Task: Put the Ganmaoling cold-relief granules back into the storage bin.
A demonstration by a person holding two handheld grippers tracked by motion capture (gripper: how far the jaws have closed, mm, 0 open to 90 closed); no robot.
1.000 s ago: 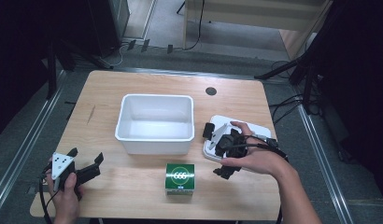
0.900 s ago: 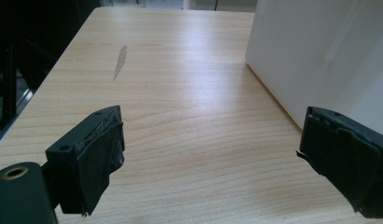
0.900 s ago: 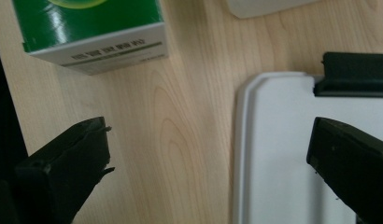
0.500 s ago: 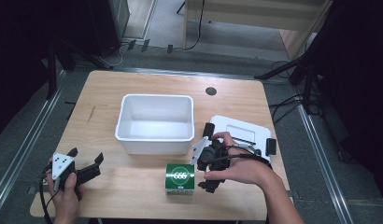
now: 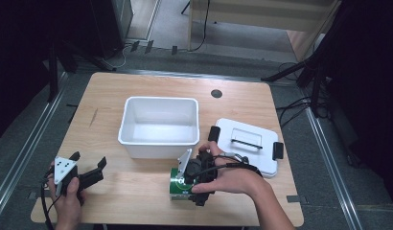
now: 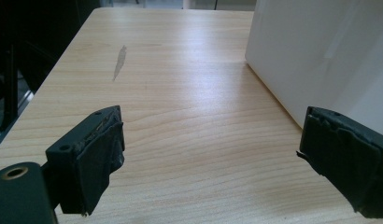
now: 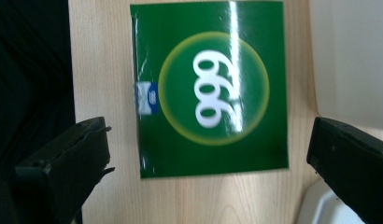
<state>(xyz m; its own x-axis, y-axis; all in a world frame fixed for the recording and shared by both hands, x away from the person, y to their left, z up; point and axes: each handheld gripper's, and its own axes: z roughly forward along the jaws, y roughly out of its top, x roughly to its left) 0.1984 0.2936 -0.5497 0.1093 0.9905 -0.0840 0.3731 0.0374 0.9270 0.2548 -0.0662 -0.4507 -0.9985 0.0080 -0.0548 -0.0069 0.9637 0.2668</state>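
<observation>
A green box [image 5: 177, 188] printed with "999" lies flat on the wooden table [image 5: 137, 91], in front of the white bin [image 5: 158, 127]. My right gripper [image 5: 190, 183] hovers over the box, pointing down. Seen from the right gripper view, that box [image 7: 210, 88] lies between the wide-apart jaws of the right gripper [image 7: 210, 140], which is open and touches nothing. At the table's near left corner my left gripper [image 5: 89, 160] is held open, empty. In its own view the left gripper [image 6: 210, 135] spans bare wood, with the bin's wall [image 6: 320, 56] ahead on the right.
A white lid [image 5: 245, 143] with a handle and two black clips lies right of the bin; its corner [image 7: 315, 210] shows beside the box. The bin's wall [image 7: 353, 56] stands close behind the box. A dark round hole [image 5: 216, 93] marks the table's far edge.
My right gripper has moved left from above the white lid to above the green box. The left gripper has stayed in place.
</observation>
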